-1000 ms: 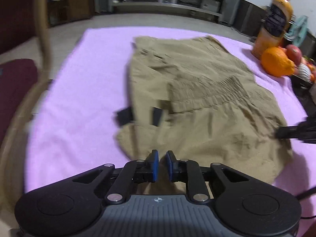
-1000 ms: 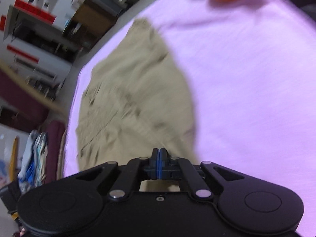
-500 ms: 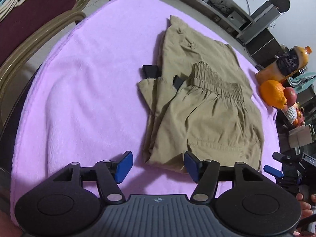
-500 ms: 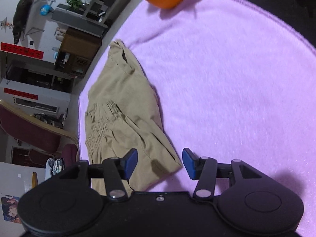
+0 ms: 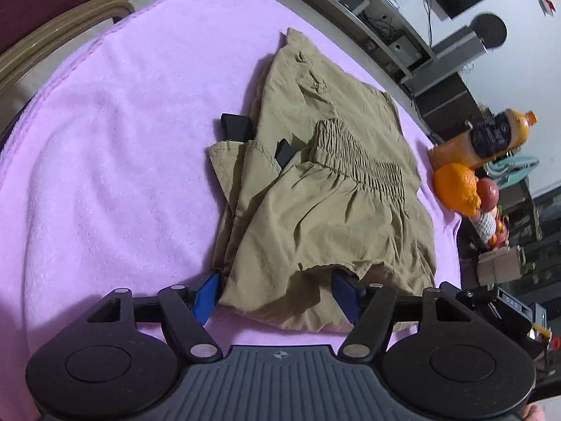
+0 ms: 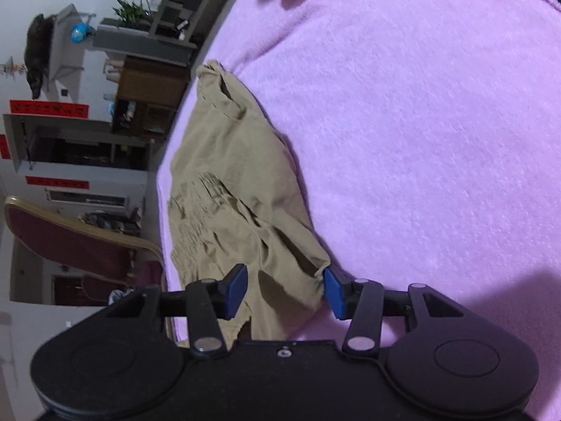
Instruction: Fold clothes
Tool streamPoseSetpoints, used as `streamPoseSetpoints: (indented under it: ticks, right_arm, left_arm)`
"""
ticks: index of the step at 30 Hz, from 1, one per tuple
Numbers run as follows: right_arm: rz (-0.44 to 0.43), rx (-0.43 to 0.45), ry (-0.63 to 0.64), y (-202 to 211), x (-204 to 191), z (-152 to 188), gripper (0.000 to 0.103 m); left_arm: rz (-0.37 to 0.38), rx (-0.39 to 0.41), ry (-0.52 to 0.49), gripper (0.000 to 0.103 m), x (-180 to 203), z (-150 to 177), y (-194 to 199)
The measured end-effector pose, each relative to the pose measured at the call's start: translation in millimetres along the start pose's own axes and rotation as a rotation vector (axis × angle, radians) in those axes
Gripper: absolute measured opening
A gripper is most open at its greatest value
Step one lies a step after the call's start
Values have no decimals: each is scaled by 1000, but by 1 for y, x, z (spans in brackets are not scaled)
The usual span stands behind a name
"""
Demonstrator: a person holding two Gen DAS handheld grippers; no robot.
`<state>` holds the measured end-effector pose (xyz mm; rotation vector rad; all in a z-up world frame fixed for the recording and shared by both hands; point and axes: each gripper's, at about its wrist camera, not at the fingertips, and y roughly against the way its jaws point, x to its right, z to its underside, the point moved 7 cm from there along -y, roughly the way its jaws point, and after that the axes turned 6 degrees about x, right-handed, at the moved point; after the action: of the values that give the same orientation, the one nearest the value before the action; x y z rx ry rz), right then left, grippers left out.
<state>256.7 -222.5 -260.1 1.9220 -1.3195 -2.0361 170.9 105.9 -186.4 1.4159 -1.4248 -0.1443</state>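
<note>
Khaki shorts [image 5: 333, 210] lie folded on a lilac blanket [image 5: 105, 140], elastic waistband on top, with two black strap ends [image 5: 236, 128] poking out at the left fold. My left gripper [image 5: 277, 298] is open, its blue pads either side of the shorts' near edge and the cloth loose between them. In the right wrist view the shorts [image 6: 228, 175] run away to the upper left. My right gripper [image 6: 285, 293] straddles their near corner with its jaws closing. The right pad is at the cloth's edge; the left pad stands clear of it.
An orange [image 5: 455, 187], an apple [image 5: 489, 193] and a juice bottle [image 5: 491, 138] stand at the blanket's right edge. A maroon chair [image 5: 52, 17] stands beyond the far left edge. The blanket [image 6: 420, 140] stretches wide to the right of the shorts. Shelving lines the far wall.
Both grippers went from shut to open and came down to the shorts' near edge. Both views rolled. The cloth edge now lies between each pair of pads.
</note>
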Motion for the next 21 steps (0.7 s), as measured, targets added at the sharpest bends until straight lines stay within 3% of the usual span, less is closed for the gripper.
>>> streamPoseSetpoints:
  ticks: [4,7,8,9,10,11,16,21]
  right_arm:
    - [57,61,105,-10,-8,-8,45]
    - [76,52,178,-19,-15,-7,42]
    - [103,43,220,-21,-19,-4,26]
    - [133,31,269,-23,-21,0,17]
    - [151,30,309,-23,-25,4,11]
    - [160,41,339,-21,-29,8,6]
    - [115,82,405,15,-60,15,5]
    - [189,37,376,28,-39,31,5]
  left_arm:
    - [-30,20,-27,62,4,0,-3]
    - [-77,39,-100,51,10,1,-5]
    - [-91,49,-131,40,12,1,-4]
    - [-113,63,-166,37,14,1,-3]
    - [-136,77,-203,21,17,1,-1]
    - [-160,91,-239,18,20,1,1]
    - [-135,142,-328,14,41,-4,31]
    - [-161,66,-323,15,31,14,32]
